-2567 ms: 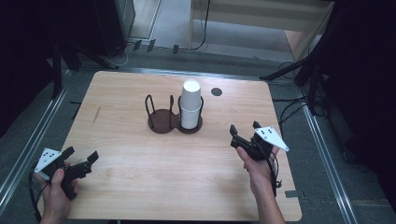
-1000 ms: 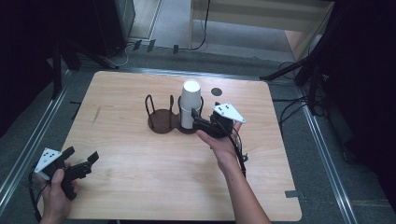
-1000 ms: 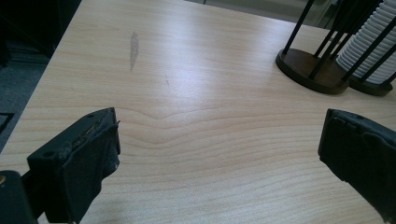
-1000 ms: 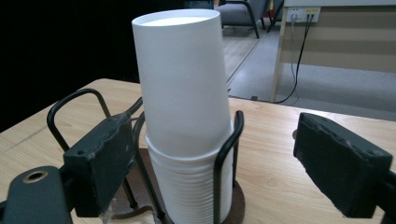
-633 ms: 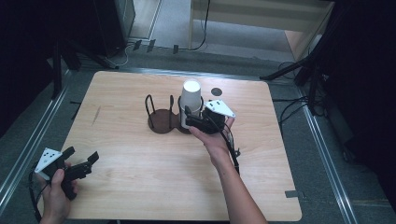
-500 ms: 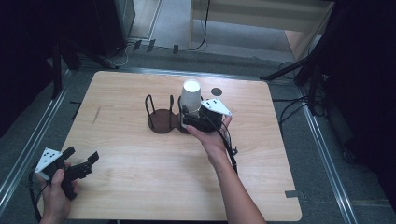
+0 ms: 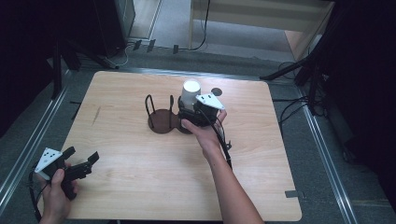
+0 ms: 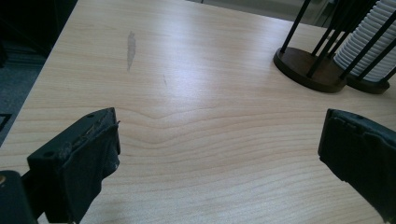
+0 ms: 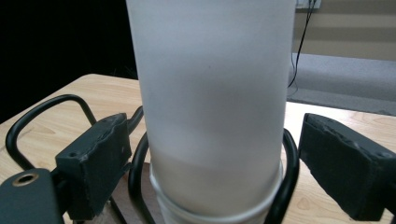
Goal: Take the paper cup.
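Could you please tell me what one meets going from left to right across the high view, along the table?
Left gripper at the near left corner → empty half of the dark cup holder → white cup stack → right gripper, jaws open on either side of the stack → small dark disc on the table.

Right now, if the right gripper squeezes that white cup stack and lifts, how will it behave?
The cup stack looks thin-walled, so probably light and crushable. Its smooth sides may slip between the right gripper pads. The holder loops probably stop tipping.
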Available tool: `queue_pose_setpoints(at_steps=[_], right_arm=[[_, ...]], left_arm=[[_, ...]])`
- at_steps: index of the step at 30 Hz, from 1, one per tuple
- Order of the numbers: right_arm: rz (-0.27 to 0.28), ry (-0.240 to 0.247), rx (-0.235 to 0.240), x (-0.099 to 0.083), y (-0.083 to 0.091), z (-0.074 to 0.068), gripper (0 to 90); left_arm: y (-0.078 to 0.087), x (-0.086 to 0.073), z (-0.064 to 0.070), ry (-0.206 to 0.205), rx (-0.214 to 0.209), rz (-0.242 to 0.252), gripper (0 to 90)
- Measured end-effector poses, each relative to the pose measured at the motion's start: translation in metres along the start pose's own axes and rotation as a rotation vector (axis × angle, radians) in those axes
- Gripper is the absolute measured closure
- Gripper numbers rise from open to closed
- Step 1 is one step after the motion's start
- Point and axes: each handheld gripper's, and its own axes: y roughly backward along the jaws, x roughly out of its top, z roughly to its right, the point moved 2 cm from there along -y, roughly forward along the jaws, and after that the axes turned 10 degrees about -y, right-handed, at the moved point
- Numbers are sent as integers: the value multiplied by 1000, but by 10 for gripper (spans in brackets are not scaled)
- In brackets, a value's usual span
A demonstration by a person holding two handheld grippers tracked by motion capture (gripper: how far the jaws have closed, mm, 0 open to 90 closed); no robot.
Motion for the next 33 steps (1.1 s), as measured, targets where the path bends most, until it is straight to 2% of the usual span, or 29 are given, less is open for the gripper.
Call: queue_pose_setpoints(at_steps=[7,11,15,25,33], right_arm=[[-7,-9,-20,1,-10,-2,122],[-4,3,-27,1,-14,-4,133],[9,2,-52,0,-16,-5,223],[14,7,-53,1,-15,-5,245],[42,21,-40,9,-11,-8,264]], left_arm=[[0,0,0,2,-2,1,0],[0,0,0,4,-3,2,0],[0,0,0,2,-5,0,0],[0,0,-1,5,-7,3,0],[0,0,0,1,-7,1,0]])
